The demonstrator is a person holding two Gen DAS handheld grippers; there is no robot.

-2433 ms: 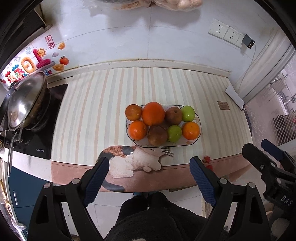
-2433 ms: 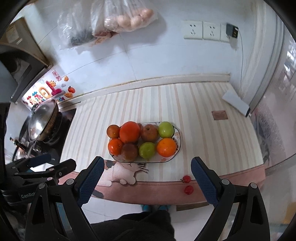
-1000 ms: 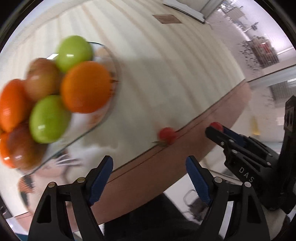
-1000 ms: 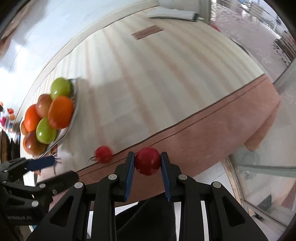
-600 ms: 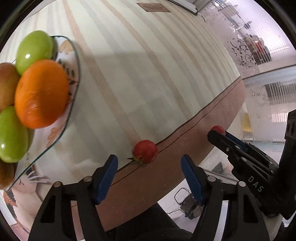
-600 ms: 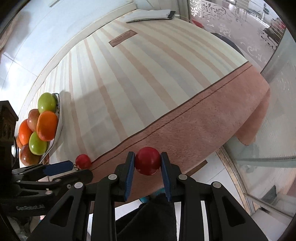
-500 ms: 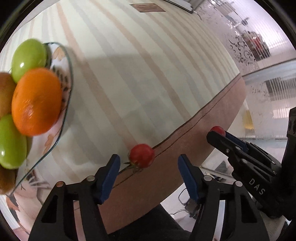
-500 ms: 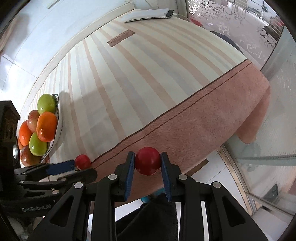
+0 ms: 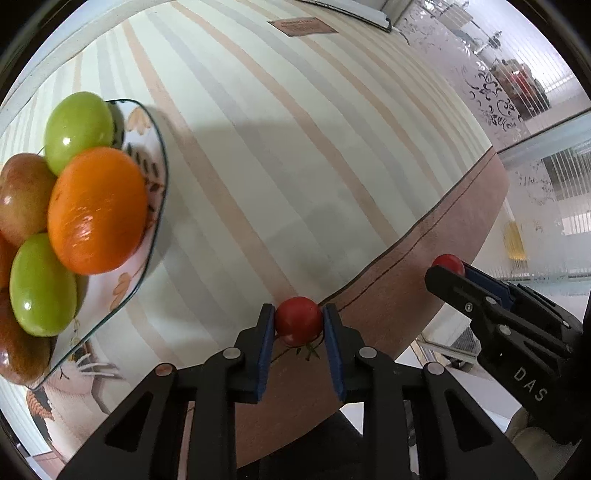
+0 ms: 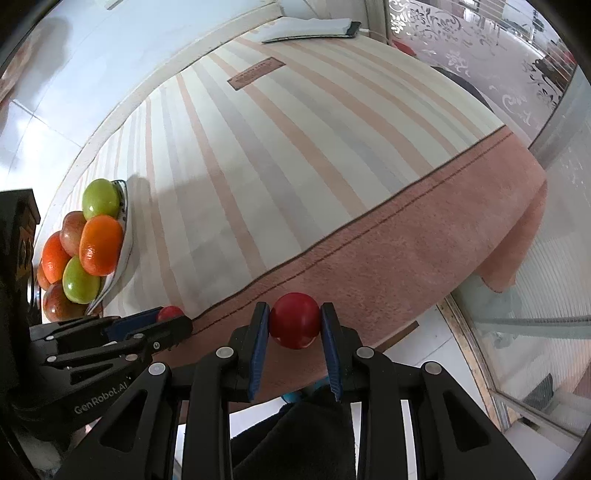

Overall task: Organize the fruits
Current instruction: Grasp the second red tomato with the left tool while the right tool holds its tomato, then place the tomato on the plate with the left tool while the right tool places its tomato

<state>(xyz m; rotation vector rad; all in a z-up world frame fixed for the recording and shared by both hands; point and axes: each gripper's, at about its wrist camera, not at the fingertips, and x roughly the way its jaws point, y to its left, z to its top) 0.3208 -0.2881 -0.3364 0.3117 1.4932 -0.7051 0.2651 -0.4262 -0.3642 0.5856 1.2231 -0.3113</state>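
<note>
My left gripper (image 9: pixel 298 325) is shut on a small red cherry tomato (image 9: pixel 298 321) with a green stem, at the line where the striped cloth meets its pink border. My right gripper (image 10: pixel 294 323) is shut on a second red cherry tomato (image 10: pixel 294 319) and holds it above the pink border near the table's front edge. In the left wrist view the right gripper (image 9: pixel 448 273) shows at the right with its tomato (image 9: pixel 447 263). The patterned fruit plate (image 9: pixel 157 192) at the left holds oranges (image 9: pixel 98 208), green fruits (image 9: pixel 77 129) and reddish apples (image 9: pixel 22 199).
The striped tablecloth (image 10: pixel 295 147) covers the table, with a brown label (image 10: pixel 255 72) far back. A flat white object (image 10: pixel 310 31) lies at the far edge. A glass partition (image 10: pixel 554 240) stands at the right. A cat pattern (image 9: pixel 74 391) lies below the plate.
My left gripper has closed from wide open onto the cherry tomato on the cloth. My right gripper still holds its tomato, almost unmoved.
</note>
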